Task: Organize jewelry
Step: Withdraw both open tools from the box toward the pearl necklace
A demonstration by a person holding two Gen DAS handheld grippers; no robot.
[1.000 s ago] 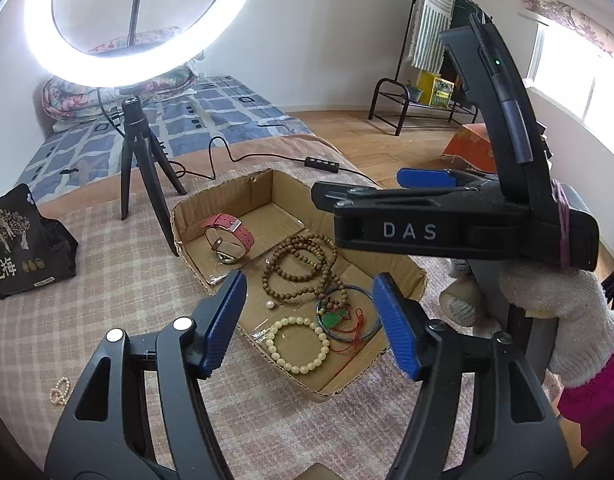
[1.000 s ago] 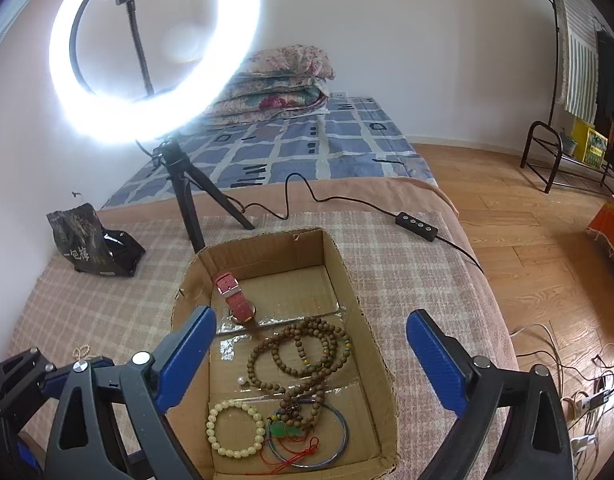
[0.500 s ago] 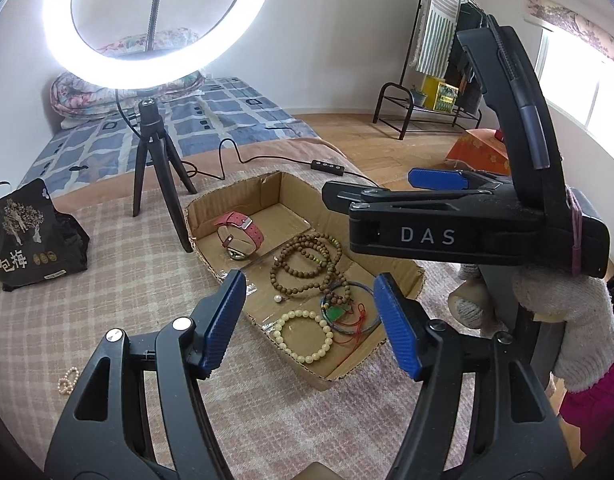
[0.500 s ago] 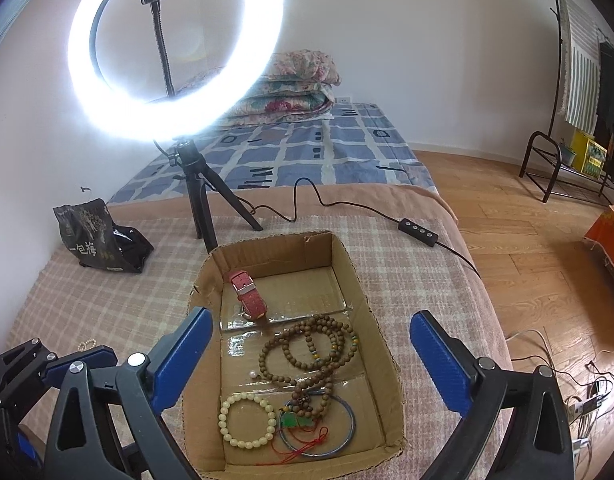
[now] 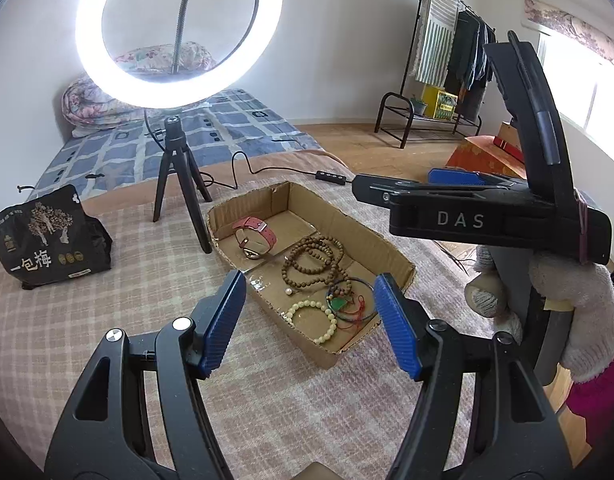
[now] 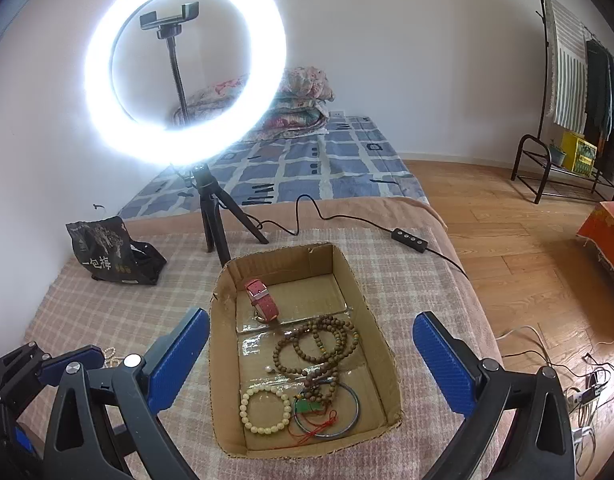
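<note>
From the left wrist view, the jewelry is seen inside an open cardboard box [image 5: 391, 254] on the checked blanket: a pink watch [image 5: 254, 236], brown bead strands [image 5: 313, 262] and a cream bracelet [image 5: 313, 320]. The left gripper [image 5: 307, 322] is held open, with nothing in it.

From the right wrist view, a metal bangle [image 6: 339, 414] (beside a green pendant) is seen too. The right gripper [image 6: 311, 360] is spread wide and holds nothing.

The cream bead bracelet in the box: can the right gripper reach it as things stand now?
Probably yes. The cream bead bracelet lies uncovered near the front wall of the open cardboard box, and the right gripper hovers above with jaws open and empty.
</note>
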